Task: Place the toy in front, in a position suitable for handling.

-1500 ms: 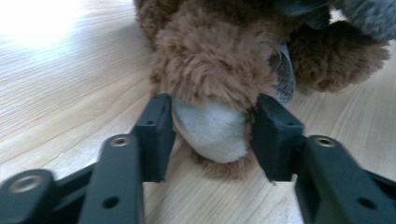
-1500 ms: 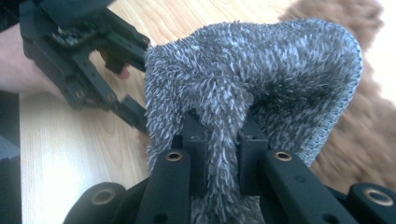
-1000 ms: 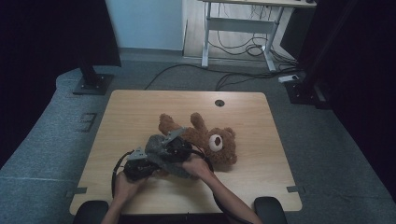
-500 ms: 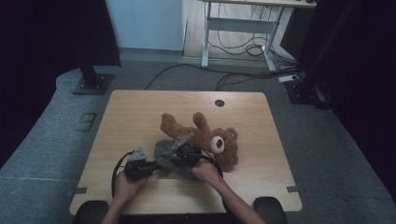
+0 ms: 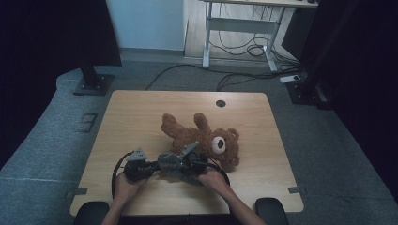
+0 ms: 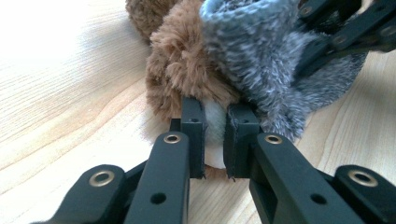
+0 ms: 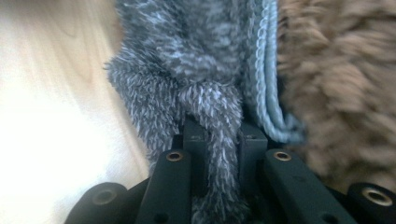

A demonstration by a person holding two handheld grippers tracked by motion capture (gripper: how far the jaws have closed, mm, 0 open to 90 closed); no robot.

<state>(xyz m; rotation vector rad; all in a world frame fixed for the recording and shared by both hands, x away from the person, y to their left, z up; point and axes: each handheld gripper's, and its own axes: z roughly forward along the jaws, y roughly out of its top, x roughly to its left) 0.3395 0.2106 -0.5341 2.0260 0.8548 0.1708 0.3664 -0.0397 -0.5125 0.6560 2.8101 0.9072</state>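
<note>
The teddy bear [image 5: 202, 138] is brown and fluffy, and it lies on its back in the middle of the pale wooden counter [image 5: 141, 112]. A fuzzy grey sock [image 5: 170, 163] sits over its near leg. The left tool [image 6: 215, 140] is almost pressed together, pinching the bear's soft white foot pad. The right tool [image 7: 223, 140] pinches a fold of the grey sock. Both tools are at the near side of the counter, close together.

Black tool [image 6: 215, 140] jaws, brass-ringed screw holes, black cable.
</note>
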